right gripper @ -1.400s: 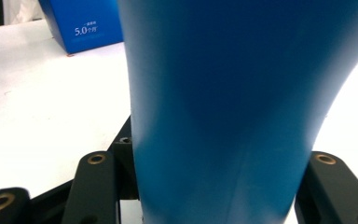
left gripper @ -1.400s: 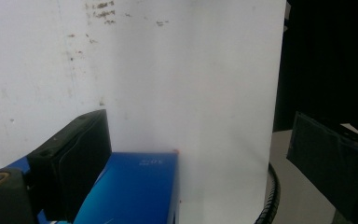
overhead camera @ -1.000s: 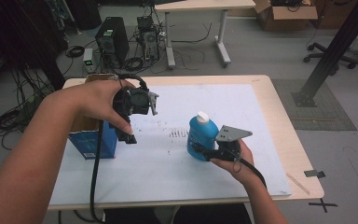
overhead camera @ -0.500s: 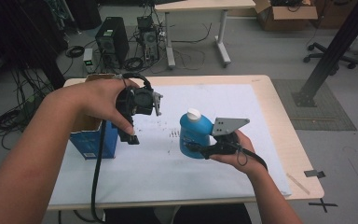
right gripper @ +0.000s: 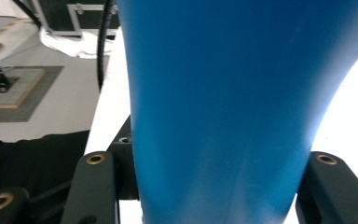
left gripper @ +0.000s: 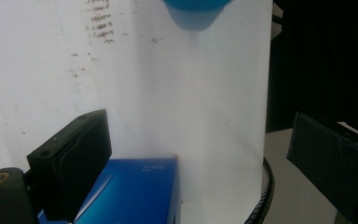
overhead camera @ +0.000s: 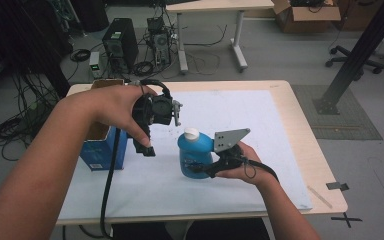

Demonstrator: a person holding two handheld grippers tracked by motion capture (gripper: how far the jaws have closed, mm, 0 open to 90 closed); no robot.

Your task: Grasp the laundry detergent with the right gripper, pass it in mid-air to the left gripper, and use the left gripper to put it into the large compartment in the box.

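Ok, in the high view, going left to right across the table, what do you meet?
Blue box → left gripper → blue bottle with white cap → right gripper, shut on the bottle, with its grey plate.

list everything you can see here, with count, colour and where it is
bottle: 1, blue with white cap, held above the sheet at table centre
box: 1, blue, open top, left side of the table
sheet: 1, white, spread over the table top
table: 1, light wood, centre of the high view
computer tower: 1, black, on the floor beyond the table
cardboard box: 1, brown, floor at far right
left tongs: 1, black, open, raised beside the blue box
right tongs: 1, black with grey plate, shut on the bottle
forearms: 2, coming in from the bottom edge
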